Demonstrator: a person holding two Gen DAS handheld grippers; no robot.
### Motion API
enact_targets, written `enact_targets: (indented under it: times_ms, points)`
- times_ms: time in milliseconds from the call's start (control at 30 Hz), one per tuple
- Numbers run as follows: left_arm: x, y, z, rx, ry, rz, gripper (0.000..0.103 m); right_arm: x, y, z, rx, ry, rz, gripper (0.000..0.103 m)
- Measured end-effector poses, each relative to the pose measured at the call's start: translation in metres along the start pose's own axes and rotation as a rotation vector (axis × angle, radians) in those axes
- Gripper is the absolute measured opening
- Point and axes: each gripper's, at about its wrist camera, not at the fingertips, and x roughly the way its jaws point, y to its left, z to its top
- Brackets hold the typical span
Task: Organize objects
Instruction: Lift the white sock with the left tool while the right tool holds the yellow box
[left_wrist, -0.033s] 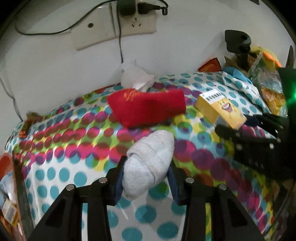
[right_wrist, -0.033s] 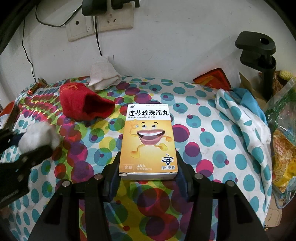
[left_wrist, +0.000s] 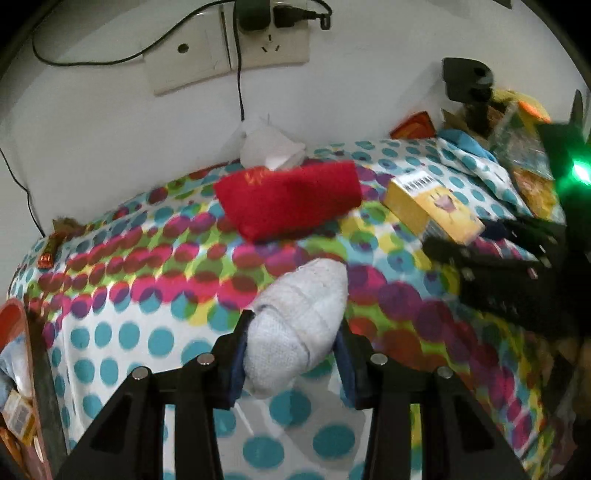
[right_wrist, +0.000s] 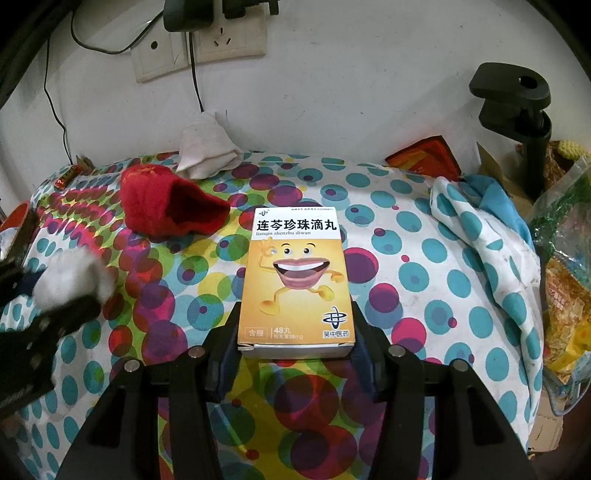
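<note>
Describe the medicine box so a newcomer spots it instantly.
Start at the polka-dot tablecloth below the wall sockets. Mid-table, the right claw grips a flat box. Only it is orange-yellow, with a cartoon grinning mouth.

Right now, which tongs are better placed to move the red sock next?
Neither is free: left tongs grip the white sock, right tongs grip the medicine box. After unloading, left: the red sock lies straight ahead of it.

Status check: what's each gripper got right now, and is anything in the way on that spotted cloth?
Left gripper shut on white sock. Right gripper shut on yellow medicine box. Red sock lies ahead on spotted cloth, clear of both.
</note>
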Motion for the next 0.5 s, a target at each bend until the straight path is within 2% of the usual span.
enact_targets:
  times_ms: [133, 500]
  points:
    - [-0.016, 0.003, -0.018, 0.007, -0.006, 0.018, 0.042, 0.000, 0.000, 0.000, -0.001, 0.000, -0.001, 0.050]
    - [-0.055, 0.017, -0.052, 0.024, -0.009, 0.126, 0.042, 0.001, 0.001, 0.000, -0.002, 0.001, -0.005, 0.050]
